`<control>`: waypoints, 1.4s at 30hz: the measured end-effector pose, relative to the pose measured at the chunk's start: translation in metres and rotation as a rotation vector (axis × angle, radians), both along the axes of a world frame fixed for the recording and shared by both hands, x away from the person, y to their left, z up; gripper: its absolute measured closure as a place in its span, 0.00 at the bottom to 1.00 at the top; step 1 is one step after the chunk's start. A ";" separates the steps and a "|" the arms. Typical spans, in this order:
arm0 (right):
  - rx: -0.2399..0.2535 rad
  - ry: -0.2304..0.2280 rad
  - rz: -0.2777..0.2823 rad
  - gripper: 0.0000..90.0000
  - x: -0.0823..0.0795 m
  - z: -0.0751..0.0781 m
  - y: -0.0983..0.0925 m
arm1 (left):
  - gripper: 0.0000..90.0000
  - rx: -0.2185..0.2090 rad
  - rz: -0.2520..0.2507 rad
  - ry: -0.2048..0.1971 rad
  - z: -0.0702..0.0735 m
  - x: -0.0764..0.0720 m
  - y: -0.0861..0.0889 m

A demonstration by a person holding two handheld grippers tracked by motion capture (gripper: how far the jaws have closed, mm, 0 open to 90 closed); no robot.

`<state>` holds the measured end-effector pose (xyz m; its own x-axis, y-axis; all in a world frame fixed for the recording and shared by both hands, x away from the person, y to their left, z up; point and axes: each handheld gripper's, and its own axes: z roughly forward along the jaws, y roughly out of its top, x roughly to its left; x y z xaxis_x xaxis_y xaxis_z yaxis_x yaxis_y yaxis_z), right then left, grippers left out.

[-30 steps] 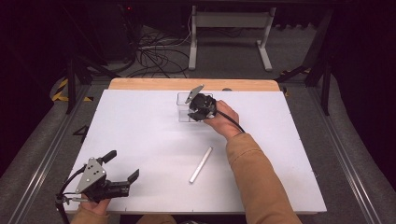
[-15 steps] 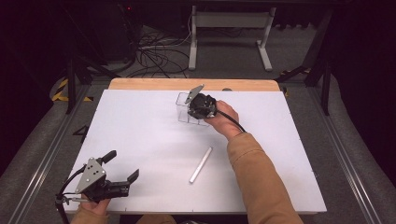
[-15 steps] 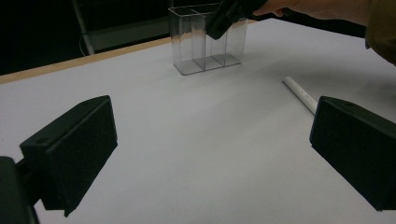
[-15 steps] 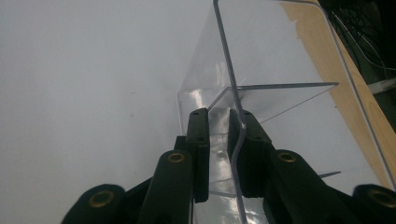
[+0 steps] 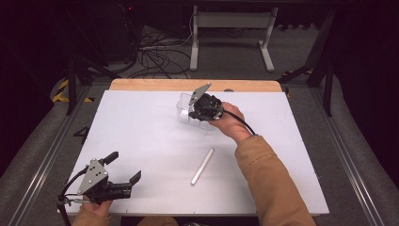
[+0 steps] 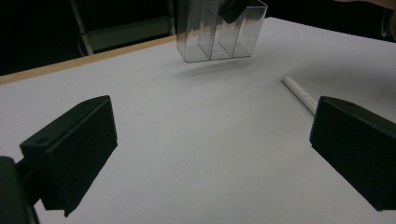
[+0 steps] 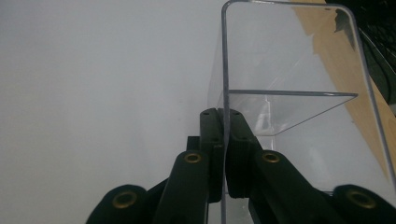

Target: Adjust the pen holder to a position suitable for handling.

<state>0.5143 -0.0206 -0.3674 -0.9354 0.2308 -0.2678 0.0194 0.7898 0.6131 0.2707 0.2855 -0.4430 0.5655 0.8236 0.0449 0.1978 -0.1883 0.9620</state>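
Right gripper (image 5: 195,112) has the clear plastic organizer (image 5: 186,109) pinched near the table's (image 5: 141,122) far edge, white tube (image 5: 202,166) lying mid-table, left gripper (image 5: 123,173) parked spread wide at the near corner.

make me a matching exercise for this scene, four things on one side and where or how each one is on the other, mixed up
Things:
1. clear plastic organizer
2. white tube
3. left gripper
4. right gripper

States:
A. open, near the table's front left corner
B. lying flat on the white table top, nothing touching it
C. pinched by one wall, lifted off the table
D. shut on a thin clear wall

Pairs: 1-C, 2-B, 3-A, 4-D
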 end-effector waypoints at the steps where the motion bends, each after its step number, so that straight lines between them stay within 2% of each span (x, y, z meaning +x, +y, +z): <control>1: 0.001 0.004 0.024 0.98 -0.005 0.002 0.001 | 0.02 0.002 -0.001 -0.002 0.000 0.000 0.000; 7: -0.023 0.031 0.150 0.98 -0.038 0.008 0.009 | 0.02 0.011 -0.007 -0.002 0.000 0.001 -0.003; 10: -0.029 0.043 0.172 0.98 -0.047 0.005 0.012 | 0.02 0.011 -0.007 -0.002 0.000 0.001 -0.004; 11: -0.038 0.064 0.191 0.98 -0.054 0.003 0.014 | 0.02 0.012 -0.007 0.000 -0.001 0.001 -0.004; 14: -0.052 0.094 0.209 0.98 -0.059 -0.002 0.016 | 0.02 0.012 -0.007 0.001 -0.001 0.002 -0.004; 18: -0.090 0.125 0.207 0.97 -0.062 -0.009 0.019 | 0.02 0.013 -0.009 0.006 -0.001 0.003 -0.004; 25: -0.098 0.150 0.209 0.98 -0.062 -0.015 0.025 | 0.02 0.016 -0.011 0.004 -0.001 0.003 -0.005; 31: -0.107 0.149 0.243 0.97 -0.061 -0.019 0.028 | 0.02 0.014 -0.012 0.006 -0.001 0.003 -0.005; 42: -0.098 0.145 0.226 0.96 -0.059 -0.021 0.028 | 0.02 0.014 -0.015 0.006 -0.001 0.004 -0.006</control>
<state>0.4552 0.0069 -0.3880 -0.9904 -0.0081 -0.1382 -0.0819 0.8396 0.5371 0.2747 0.2795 -0.4443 0.5782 0.8142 0.0531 0.2006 -0.2049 0.9580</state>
